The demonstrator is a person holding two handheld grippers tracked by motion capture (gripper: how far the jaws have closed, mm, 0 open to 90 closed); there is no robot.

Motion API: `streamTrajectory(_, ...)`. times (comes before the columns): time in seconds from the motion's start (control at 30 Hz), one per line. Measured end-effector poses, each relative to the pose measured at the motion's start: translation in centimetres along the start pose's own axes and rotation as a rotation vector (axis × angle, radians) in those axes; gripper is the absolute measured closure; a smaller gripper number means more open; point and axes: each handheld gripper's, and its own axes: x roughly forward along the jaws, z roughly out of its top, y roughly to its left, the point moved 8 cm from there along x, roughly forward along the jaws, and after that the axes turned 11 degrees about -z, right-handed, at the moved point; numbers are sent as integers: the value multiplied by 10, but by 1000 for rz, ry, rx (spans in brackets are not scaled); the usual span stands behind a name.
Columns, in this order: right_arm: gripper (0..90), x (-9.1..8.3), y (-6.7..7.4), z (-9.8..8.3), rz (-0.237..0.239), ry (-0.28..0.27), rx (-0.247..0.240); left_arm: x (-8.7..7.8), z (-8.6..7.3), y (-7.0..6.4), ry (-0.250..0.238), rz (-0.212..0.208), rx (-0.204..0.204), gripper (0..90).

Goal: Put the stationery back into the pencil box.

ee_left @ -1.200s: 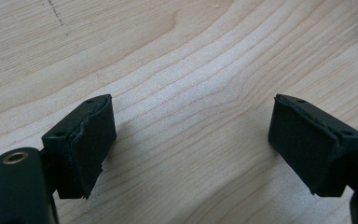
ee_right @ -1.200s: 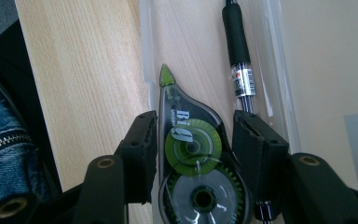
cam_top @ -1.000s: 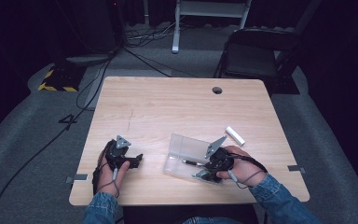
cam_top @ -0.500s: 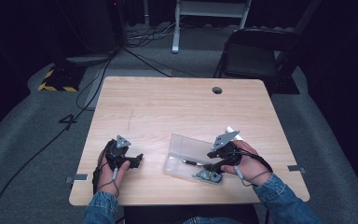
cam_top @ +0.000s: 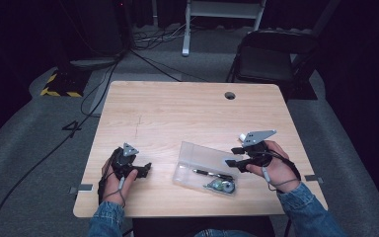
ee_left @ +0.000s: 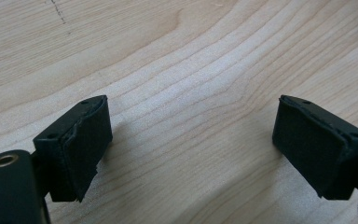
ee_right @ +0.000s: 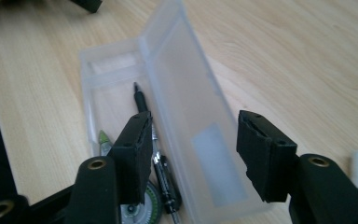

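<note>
Open pencil case [cam_top: 205,165] lies near the table's [cam_top: 187,108] near edge, wide bare wood beyond.
Right gripper [cam_top: 233,155], jaws empty and just opening, hovers at its 3 o'clock; left gripper [cam_top: 145,170] gapes empty at 9 o'clock.

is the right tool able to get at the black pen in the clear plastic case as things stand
Probably yes. The right tool hovers open just above the clear plastic case, whose lid lies folded back, and the black pen lies uncovered in the tray beside a round tape measure.

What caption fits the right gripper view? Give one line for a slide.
Right gripper, jaws open and empty, above an open clear case holding a black pen on the wooden table.
</note>
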Motion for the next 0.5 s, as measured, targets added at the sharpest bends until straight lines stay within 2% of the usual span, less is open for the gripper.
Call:
streamTrajectory(0.2, 464, -11, -20, -2, -57, -23, 54, 0, 0, 2, 0, 11, -8, 101)
streamTrajectory(0.5, 435, -15, -46, -11, -139, -15, 111, 0, 0, 2, 0, 16, -19, 100)
